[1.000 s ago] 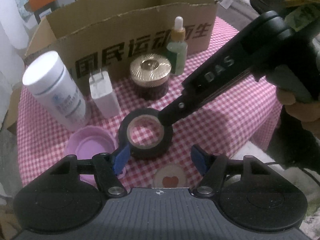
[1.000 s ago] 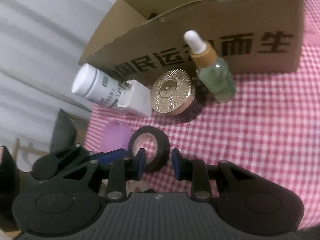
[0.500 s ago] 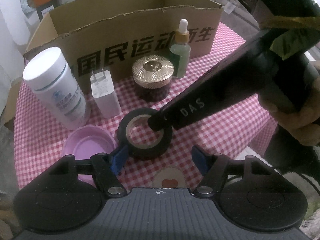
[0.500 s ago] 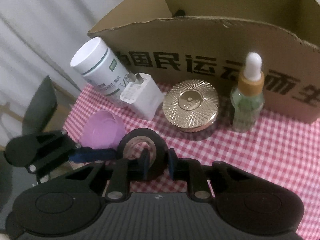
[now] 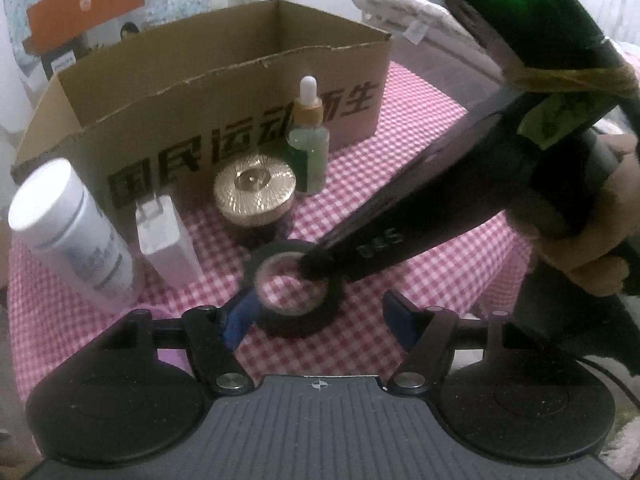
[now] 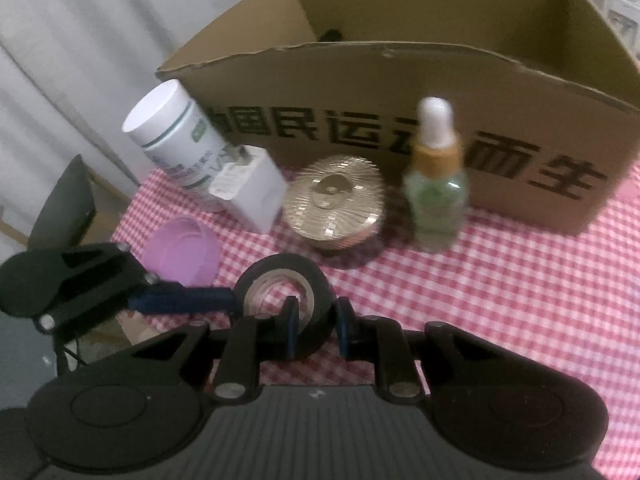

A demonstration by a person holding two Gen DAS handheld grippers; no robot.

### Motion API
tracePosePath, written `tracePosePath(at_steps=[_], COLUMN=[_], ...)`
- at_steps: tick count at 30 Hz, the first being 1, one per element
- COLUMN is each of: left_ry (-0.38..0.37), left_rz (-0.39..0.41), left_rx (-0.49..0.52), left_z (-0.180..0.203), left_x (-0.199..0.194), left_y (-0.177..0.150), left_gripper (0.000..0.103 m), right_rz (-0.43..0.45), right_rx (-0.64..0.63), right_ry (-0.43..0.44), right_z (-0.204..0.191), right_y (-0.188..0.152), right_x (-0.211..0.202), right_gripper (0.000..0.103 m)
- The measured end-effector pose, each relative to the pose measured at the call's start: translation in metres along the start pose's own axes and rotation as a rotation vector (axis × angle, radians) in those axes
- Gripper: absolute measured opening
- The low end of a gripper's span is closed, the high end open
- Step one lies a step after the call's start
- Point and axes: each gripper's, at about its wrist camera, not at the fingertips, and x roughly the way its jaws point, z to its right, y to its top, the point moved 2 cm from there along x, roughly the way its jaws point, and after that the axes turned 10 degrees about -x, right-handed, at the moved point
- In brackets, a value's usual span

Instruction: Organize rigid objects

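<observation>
Our right tongs (image 6: 316, 330) already pinch the near wall of the tape roll (image 6: 286, 292), just in front of the box (image 6: 400, 92), while our left tongs (image 5: 316, 318) stay spread beside it.

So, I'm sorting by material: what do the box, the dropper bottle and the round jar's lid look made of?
Box: plain brown cardboard, matte, with a ragged torn top edge and printed black characters. Dropper bottle: clear greenish body, glass or hard plastic, not settled by the look; white bulb, probably rubber, over a tan collar. Jar lid: shiny gold with fine radial ridges, metal or metallised plastic.
</observation>
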Motion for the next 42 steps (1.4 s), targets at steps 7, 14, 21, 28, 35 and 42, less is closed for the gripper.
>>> tracePosePath(at_steps=[7,14,21,28,35,42], left_ry=[0.004,0.006,0.003,0.005,0.018,0.063], left_rz=[-0.027,-0.045,-0.037,-0.03,0.051,0.215], left_rx=[0.061,0.129,0.123,0.125,0.12,0.113], left_z=[0.007,0.016,0.017,0.016,0.017,0.009], left_x=[0.02,0.038,0.043,0.038,0.001,-0.066], left_y=[0.006,0.005,0.01,0.01,0.015,0.045], left_gripper=[0.069,0.07,0.066,0.065,0.065,0.065], right_rz=[0.01,0.021,0.028,0.032,0.097,0.255], right_rx=[0.082,0.106,0.087,0.064,0.032,-0.096], right_ry=[-0.026,-0.022,-0.027,-0.038,-0.06,-0.105], right_z=[0.023,0.031,0.026,0.022,0.007,-0.027], right_y=[-0.014,-0.018,-0.016,-0.015,-0.008,0.026], right_x=[-0.015,-0.021,-0.015,-0.013,-0.043,-0.103], right_gripper=[0.021,0.021,0.02,0.018,0.018,0.018])
